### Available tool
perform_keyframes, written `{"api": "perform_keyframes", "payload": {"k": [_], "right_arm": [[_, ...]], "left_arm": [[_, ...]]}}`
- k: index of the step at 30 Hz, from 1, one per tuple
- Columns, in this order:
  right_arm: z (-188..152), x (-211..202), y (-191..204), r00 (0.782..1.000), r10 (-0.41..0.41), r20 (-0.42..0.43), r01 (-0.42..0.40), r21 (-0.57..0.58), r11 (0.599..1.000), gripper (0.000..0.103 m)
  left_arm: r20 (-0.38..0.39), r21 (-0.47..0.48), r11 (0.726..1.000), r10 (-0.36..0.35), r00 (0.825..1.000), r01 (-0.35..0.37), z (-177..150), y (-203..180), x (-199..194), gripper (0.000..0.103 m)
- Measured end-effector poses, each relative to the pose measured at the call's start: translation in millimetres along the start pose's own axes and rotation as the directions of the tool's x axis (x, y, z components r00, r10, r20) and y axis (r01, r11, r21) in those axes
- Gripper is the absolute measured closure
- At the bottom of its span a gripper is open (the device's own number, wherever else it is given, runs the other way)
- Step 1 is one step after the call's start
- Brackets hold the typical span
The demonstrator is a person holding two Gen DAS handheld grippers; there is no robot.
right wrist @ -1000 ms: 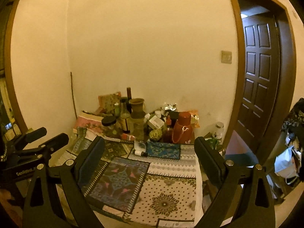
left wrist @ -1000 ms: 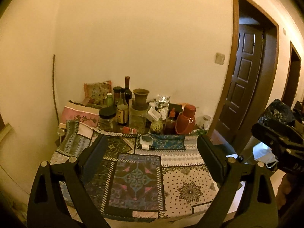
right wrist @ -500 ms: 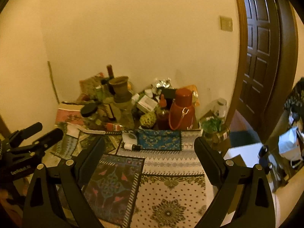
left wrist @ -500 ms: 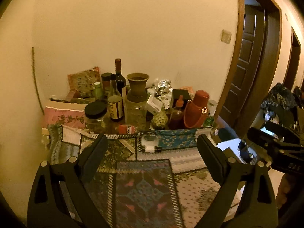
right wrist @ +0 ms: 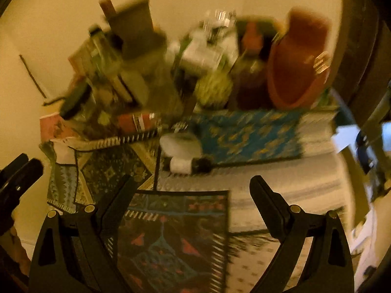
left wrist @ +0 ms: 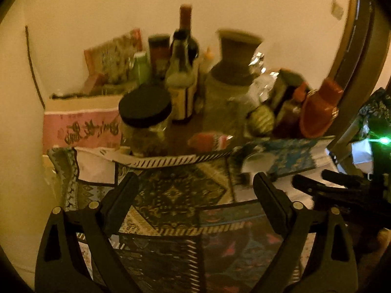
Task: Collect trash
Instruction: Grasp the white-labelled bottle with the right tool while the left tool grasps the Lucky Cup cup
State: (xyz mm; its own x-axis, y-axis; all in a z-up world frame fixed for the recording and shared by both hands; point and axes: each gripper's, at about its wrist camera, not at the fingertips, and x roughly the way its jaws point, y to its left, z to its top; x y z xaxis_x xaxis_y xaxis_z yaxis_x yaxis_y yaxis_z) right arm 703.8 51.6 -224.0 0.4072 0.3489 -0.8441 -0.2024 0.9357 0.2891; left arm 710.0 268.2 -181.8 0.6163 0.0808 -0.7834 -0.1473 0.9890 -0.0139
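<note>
Two grippers over one patchwork tablecloth [right wrist: 281, 185], both blurred by motion. Left gripper [left wrist: 195, 190] with fingers spread wide, nothing between them, above the dark patterned patches near the table's left half. Right gripper [right wrist: 189, 190] likewise spread, empty, above the seam where the dark patches meet the pale striped cloth.

Ahead of the right gripper, two pieces of small litter: one clear flattened plastic container [right wrist: 180, 144], and touching its near edge one small dark vial with a white label [right wrist: 187, 164]. Vial on its side, long axis running left to right across the view, dark end toward the right; cap end impossible to tell through the blur. Both at the left edge of the blue and gold patch [right wrist: 249, 134]. In the left view only a pale smear [left wrist: 256, 162] at that spot.

Behind, against the wall, a crowd of goods: one black-lidded glass jar [left wrist: 145, 122], two tall dark bottles [left wrist: 182, 73] one behind the other, one brown clay pot [left wrist: 235, 51] atop a glass jar, one crumpled foil wad [left wrist: 259, 59], one green scaly fruit [left wrist: 261, 119], one red-capped sauce bottle [left wrist: 290, 112], one red thermos [left wrist: 320, 112], one small red packet [left wrist: 207, 141] lying flat, one pink printed box [left wrist: 80, 128] at the left.
</note>
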Motion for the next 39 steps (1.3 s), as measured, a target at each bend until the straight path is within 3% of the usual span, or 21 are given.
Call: {"api": "perform_keyframes", "payload": {"k": [3,10,13,20,29,33,34,36,38,39], "right_arm": [[3,39,7,0.999,-0.001,-0.047,0.002,0.015,1.000,0.010],[1,92,12,0.985,-0.135,-0.108,0.140,0.043,0.989,0.011],[-4,94,13,0.979,-0.185,-0.088,0.188,0.022,0.982,0.025],[-20,56,-11,0.987,-0.150,-0.059,0.155,0.079,0.985,0.026],[-41,-24,-63,0.978,-0.207,0.006,0.204,0.161,0.966,0.026],[-39,-43,-73,0.977,-0.211,0.032,0.201,0.202,0.959,0.026],[-35,-45,-75,0.977,-0.211,0.039,0.199,0.208,0.958,0.026],[-34,-52,-77,0.975,-0.213,0.059,0.195,0.217,0.957,0.026],[-32,-58,-80,0.975,-0.208,0.073,0.188,0.217,0.958,0.026],[-33,-61,-80,0.976,-0.203,0.080,0.182,0.215,0.960,0.026]], "left_arm": [[-0.042,-0.006,1.000,-0.001,0.999,0.001,-1,14,22,0.008],[-0.101,-0.017,1.000,0.001,0.995,-0.003,-4,34,60,0.008],[-0.125,-0.032,0.999,-0.023,0.992,0.019,-5,36,73,0.008],[-0.168,-0.034,0.991,-0.136,0.976,0.133,-3,12,108,0.012],[-0.229,-0.005,0.962,-0.269,0.936,0.275,-1,-49,165,0.041],[-0.230,-0.027,0.958,-0.285,0.930,0.287,5,-65,185,0.050],[-0.233,-0.039,0.957,-0.289,0.929,0.288,7,-68,189,0.055],[-0.234,-0.059,0.952,-0.306,0.923,0.300,9,-73,195,0.087],[-0.231,-0.045,0.959,-0.283,0.931,0.280,11,-78,194,0.099],[-0.222,-0.032,0.964,-0.264,0.939,0.264,10,-81,190,0.100]]}}
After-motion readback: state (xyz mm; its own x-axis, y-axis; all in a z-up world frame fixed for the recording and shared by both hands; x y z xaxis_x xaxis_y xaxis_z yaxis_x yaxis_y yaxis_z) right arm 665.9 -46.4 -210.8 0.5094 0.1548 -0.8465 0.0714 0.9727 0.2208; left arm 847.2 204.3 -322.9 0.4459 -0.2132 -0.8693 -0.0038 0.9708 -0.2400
